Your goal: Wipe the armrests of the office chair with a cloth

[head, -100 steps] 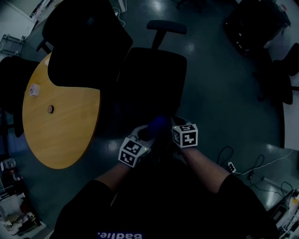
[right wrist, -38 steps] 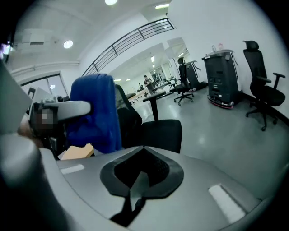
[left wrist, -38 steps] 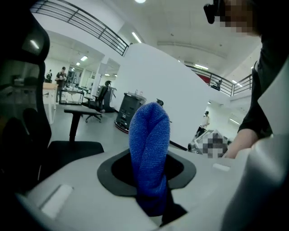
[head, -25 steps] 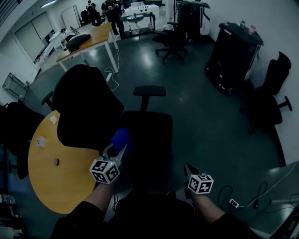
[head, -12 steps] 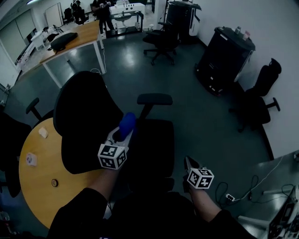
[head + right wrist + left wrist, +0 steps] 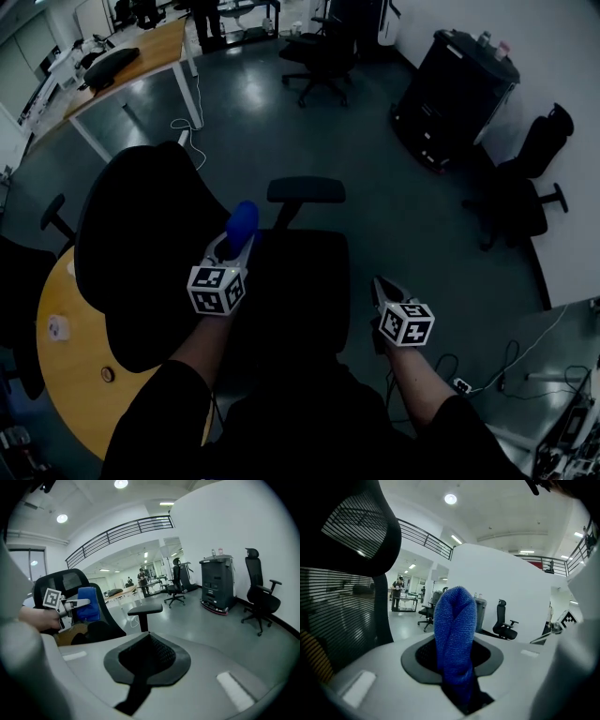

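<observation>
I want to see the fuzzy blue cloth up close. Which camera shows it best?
The left gripper view: the blue cloth fills the middle, clamped in the left gripper, its weave clear. The head view shows only a small blue tip; the right gripper view shows a small blue patch far left.

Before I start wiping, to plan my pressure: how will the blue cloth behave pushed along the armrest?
The cloth bulges in a soft folded loop, so it will probably flatten under pressure. Its nubby weave should grip rather than slide. It stands unsupported above the left hand-held gripper, so likely light.
</observation>
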Tool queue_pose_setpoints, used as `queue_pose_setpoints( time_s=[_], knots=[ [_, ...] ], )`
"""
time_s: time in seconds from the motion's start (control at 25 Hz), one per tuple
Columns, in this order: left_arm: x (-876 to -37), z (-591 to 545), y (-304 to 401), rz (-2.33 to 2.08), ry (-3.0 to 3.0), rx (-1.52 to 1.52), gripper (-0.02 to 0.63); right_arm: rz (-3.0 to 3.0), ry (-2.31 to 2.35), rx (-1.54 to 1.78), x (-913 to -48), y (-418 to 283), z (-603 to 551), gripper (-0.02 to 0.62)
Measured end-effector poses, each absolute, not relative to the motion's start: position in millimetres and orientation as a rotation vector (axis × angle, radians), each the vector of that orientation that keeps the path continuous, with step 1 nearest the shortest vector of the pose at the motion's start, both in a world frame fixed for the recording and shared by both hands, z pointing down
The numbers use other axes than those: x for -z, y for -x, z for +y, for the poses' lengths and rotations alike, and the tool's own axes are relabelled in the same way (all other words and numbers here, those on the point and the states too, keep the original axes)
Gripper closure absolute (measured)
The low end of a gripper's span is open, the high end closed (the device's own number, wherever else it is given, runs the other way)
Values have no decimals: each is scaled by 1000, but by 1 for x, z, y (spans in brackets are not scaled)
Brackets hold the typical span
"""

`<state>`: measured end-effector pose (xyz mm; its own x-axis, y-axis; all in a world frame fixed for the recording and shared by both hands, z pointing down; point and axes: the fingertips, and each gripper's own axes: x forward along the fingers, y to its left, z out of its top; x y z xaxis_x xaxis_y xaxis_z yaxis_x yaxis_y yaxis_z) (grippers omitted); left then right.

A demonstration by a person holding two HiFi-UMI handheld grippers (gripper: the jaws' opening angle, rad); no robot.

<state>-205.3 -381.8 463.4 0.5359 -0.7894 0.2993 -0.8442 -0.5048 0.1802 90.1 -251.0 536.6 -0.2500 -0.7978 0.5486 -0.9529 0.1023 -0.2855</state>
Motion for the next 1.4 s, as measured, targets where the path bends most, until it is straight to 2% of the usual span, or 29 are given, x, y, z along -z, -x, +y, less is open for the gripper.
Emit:
queue_pose_setpoints(
  time_s=[0.4,0.72,1.4],
  knots=[
    [-508,-461,198,-1463,-2380,-394,468,-2178,-1585,-745,-579,-118,-399,591],
    [-552,-493,192,-1442,-2363,-495,468,-2157,-1500,-647,-598,-100,-489,591],
    [-619,-539,175,-1401,-2289,-575,468,-2029,-1404,-602,-653,-79,-567,593]
  ],
)
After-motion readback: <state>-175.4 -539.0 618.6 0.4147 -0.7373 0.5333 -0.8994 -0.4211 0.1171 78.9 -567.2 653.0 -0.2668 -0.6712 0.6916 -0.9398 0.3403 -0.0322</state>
